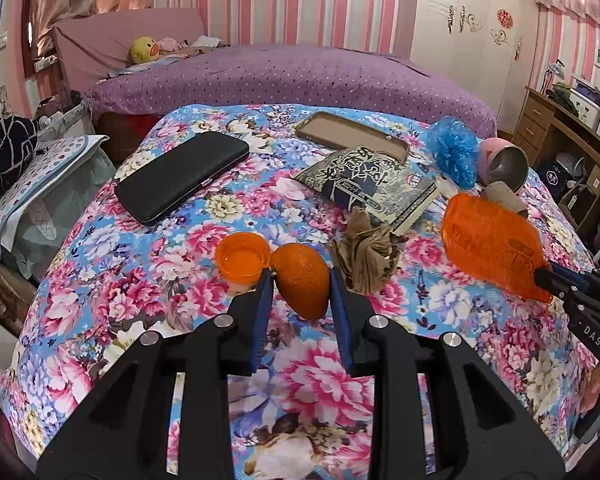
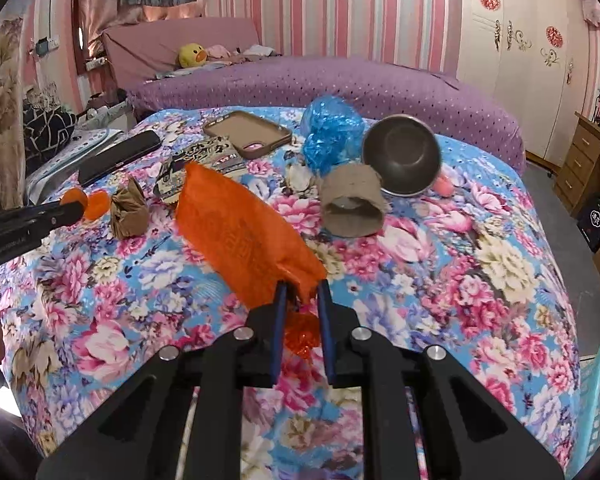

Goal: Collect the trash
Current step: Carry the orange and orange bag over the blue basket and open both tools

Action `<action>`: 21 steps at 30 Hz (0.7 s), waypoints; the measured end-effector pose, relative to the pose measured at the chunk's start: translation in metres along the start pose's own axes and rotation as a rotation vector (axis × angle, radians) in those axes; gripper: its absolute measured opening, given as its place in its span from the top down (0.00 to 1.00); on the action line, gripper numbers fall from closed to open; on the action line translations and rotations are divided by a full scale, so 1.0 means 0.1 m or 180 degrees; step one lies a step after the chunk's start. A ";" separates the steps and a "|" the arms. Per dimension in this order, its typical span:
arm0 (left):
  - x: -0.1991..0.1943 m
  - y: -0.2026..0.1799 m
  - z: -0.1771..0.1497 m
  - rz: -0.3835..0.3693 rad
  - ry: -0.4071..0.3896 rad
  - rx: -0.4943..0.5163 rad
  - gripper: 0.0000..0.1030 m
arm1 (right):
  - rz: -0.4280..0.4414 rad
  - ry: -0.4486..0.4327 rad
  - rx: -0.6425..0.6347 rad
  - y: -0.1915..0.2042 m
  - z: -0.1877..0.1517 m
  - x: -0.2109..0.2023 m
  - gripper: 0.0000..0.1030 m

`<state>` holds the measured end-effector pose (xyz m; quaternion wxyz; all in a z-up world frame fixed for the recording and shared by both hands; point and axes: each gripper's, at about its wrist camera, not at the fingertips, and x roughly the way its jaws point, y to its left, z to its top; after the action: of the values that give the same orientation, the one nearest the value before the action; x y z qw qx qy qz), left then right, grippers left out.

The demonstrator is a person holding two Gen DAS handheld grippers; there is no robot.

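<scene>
Right claw (image 2: 302, 286) on crinkled, translucent orange plastic bag (image 2: 240, 232).

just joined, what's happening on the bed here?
A person is clearing trash off the floral bedspread with a handheld tool in each hand. The left tool is shut on a piece of orange peel, next to a small orange plastic lid. The right tool is shut on the end of a crinkled orange plastic bag. A crumpled brown paper wad, a cardboard tube and a blue plastic bag still lie on the bed.
</scene>
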<state>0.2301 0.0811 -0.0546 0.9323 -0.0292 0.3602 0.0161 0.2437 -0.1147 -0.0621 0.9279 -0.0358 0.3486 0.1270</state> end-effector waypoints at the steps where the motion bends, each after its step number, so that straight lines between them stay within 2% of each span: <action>1: -0.02 -0.02 0.00 0.0004 -0.0009 0.0002 0.73 | -0.0011 -0.0018 0.0019 -0.03 -0.02 -0.03 0.85; 10: -0.16 -0.27 0.00 -0.0050 -0.0102 0.0076 0.73 | -0.0153 -0.0102 0.0236 -0.44 -0.13 -0.23 0.85; 21: -0.21 -0.74 -0.03 -0.0157 -0.0148 0.0226 0.73 | -0.0355 -0.0186 0.0420 -0.92 -0.27 -0.49 0.85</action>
<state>0.2162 0.0066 -0.0394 0.9410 -0.0046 0.3380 -0.0190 0.2150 -0.2178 -0.0520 0.9437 0.0097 0.3264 0.0528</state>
